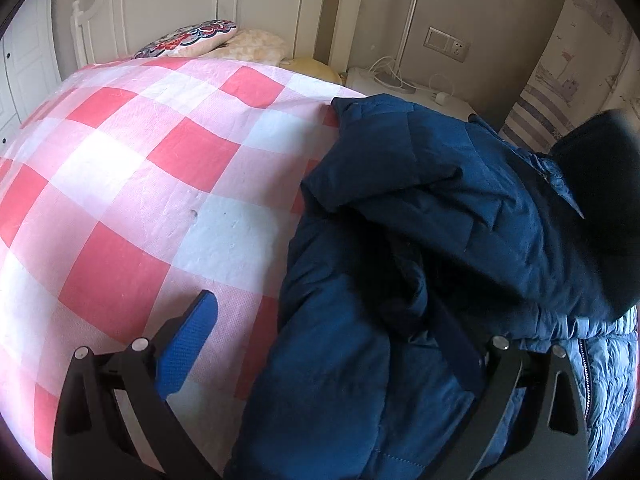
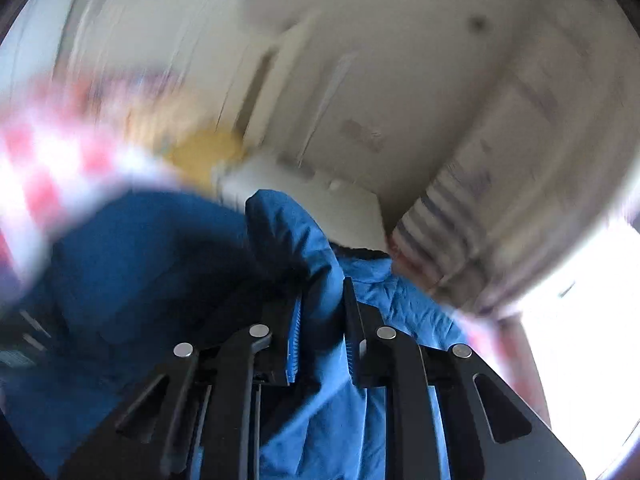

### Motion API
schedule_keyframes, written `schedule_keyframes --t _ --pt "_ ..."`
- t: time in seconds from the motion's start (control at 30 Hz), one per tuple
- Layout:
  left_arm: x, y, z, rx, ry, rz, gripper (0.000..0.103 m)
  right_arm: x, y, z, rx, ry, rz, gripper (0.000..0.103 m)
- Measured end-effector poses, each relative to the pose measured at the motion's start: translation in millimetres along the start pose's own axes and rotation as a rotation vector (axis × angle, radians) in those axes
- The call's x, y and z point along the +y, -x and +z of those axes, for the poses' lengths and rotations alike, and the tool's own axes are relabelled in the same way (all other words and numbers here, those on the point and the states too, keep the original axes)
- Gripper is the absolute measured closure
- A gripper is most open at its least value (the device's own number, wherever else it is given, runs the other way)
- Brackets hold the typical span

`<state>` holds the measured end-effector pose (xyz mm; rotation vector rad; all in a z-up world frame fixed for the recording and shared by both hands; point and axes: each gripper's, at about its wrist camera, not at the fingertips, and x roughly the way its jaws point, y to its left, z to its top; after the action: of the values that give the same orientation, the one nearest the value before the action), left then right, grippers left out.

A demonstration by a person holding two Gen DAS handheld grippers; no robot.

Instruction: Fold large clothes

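Right gripper (image 2: 320, 336) pinches a blue jacket (image 2: 304, 240) fold; left gripper (image 1: 340, 344) spread w/ fabric between. Puffy fabric may slip, undoing fold on checked bed (image 1: 140, 160).

Left claw (image 1: 332, 344) — right finger hidden by jacket (image 1: 420, 208).
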<state>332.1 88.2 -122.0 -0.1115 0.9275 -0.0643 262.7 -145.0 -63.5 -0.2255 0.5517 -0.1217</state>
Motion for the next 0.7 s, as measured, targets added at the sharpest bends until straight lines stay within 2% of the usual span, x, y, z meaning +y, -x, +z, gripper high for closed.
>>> schedule_keyframes --t 0.03,0.07,0.17,0.2,0.27,0.3,0.33,0.4,0.47,0.53,0.57,0.6,0.63,0.7 --pt "0 0 0 0.000 0.001 0.000 0.002 -25 8 -3 -0.023 -0.116 0.070 0.085" --pt "0 1 0 0.000 0.000 0.000 0.002 -67 20 -16 -0.048 -0.306 0.160 0.085" --pt "-1 1 0 0.002 -0.003 0.005 0.002 -134 19 -62 -0.012 -0.610 0.253 0.085" --pt "-2 1 0 0.002 -0.003 0.005 0.002 -149 9 -80 0.036 -0.668 0.268 0.084" --pt "-2 1 0 0.002 -0.004 0.006 0.002 -167 -12 -117 0.165 -0.755 0.275 0.075" --pt "-2 1 0 0.002 -0.004 0.006 0.002 -171 -22 -136 0.214 -0.806 0.317 0.063" --pt "-2 1 0 0.002 -0.003 0.005 0.002 -170 -27 -145 0.230 -0.830 0.333 0.054" --pt "-2 2 0 0.001 -0.002 0.003 0.002 -170 -28 -156 0.199 -0.861 0.366 0.045" --pt "-2 2 0 0.001 -0.001 0.002 0.002 -169 -26 -151 0.174 -0.850 0.381 0.042" --pt "-2 2 0 0.001 -0.001 0.002 0.002 -167 -24 -145 0.152 -0.821 0.381 0.045" --pt "-1 2 0 0.001 -0.001 0.001 0.002 -165 -22 -143 0.139 -0.804 0.381 0.053" --pt "-1 2 0 0.000 0.000 0.001 0.002 -165 -21 -142 0.138 -0.793 0.362 0.078" --pt "-1 2 0 0.000 0.000 0.001 0.002 -165 -19 -142 0.137 -0.784 0.354 0.081" --pt "-1 2 0 0.000 0.000 0.001 0.002 -169 0 -134 0.064 -0.750 0.348 0.085"
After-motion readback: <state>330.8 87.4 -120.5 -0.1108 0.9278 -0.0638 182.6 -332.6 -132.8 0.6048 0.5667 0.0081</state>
